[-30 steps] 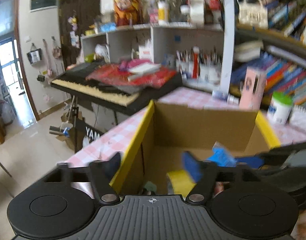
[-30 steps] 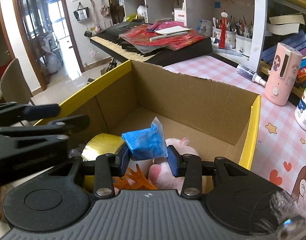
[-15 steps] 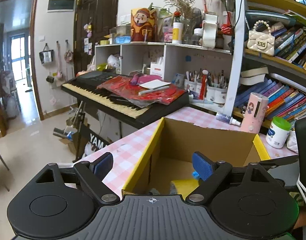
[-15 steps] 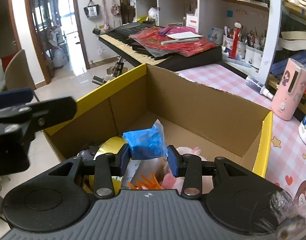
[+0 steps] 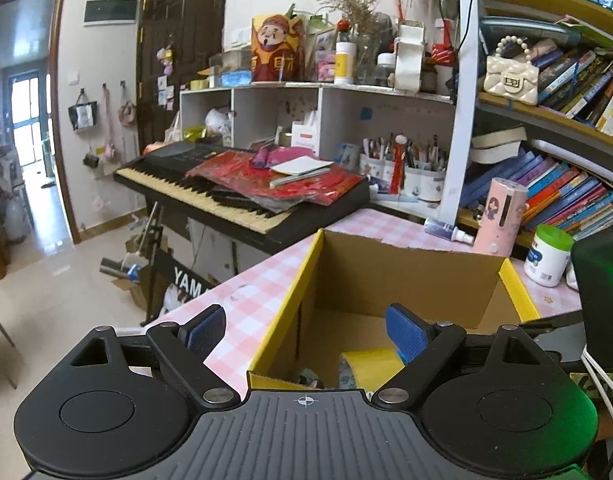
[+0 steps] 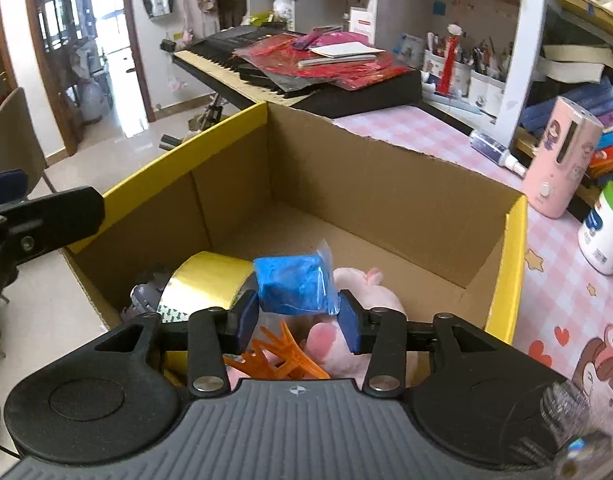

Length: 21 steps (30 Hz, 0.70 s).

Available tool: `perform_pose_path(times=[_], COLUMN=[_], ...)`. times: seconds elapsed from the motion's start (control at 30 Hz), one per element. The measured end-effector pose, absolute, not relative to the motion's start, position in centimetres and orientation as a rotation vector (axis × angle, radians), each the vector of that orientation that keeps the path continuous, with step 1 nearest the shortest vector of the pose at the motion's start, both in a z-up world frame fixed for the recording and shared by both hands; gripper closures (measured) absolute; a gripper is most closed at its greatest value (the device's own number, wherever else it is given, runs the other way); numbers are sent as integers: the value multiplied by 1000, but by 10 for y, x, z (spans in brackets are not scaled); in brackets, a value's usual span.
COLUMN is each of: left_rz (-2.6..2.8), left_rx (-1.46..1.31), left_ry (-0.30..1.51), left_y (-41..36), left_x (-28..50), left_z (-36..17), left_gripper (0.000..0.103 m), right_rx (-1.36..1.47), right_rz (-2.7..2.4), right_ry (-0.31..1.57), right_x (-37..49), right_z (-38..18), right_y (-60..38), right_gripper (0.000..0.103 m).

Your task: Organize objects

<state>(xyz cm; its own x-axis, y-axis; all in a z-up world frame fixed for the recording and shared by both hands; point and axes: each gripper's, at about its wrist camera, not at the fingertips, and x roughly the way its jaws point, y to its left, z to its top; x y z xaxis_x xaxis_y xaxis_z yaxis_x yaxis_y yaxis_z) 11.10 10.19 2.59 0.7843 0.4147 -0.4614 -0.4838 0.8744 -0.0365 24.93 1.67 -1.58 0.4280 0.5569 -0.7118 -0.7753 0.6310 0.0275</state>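
My right gripper (image 6: 299,316) is shut on a blue packet (image 6: 294,285) in clear wrap and holds it above the near end of an open cardboard box (image 6: 386,184) with yellow flaps. Inside the box lie a yellow tape roll (image 6: 204,280), a pink plush toy (image 6: 362,292), an orange plastic piece (image 6: 282,356) and a small grey item (image 6: 144,294). My left gripper (image 5: 306,330) is open and empty, raised over the box's near left corner (image 5: 290,320). The tape roll (image 5: 370,362) shows between its fingers.
The box stands on a pink checked table (image 6: 562,280). A pink dispenser (image 6: 558,156), a white jar with green lid (image 6: 604,232) and a small bottle (image 6: 492,150) stand at the back right. A keyboard (image 5: 234,196) and bookshelves (image 5: 546,120) lie behind. Floor is to the left.
My left gripper has risen and pulled back from the box, staying open. My right gripper keeps the blue packet and has lifted slightly over the box.
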Motion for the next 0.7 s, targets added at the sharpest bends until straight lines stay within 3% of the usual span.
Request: perform_pose_path(times=[0.13,0.5,0.7], left_rz=[486,408,387], left_rx=[-165,-166,-172], left_ry=[450,428,445], left_y=[104,97,92], left_x=[109,95,84], left_z=[27,31,29], left_gripper=[6,5,3], right_rx=[-268,-195,-160], right_rz=[823,720,548], right_ry=[752,643,583], right_x=[245,200,168], right_z=[-11,12,22], right_y=[5,-29,-54], right_gripper=[43,37,20])
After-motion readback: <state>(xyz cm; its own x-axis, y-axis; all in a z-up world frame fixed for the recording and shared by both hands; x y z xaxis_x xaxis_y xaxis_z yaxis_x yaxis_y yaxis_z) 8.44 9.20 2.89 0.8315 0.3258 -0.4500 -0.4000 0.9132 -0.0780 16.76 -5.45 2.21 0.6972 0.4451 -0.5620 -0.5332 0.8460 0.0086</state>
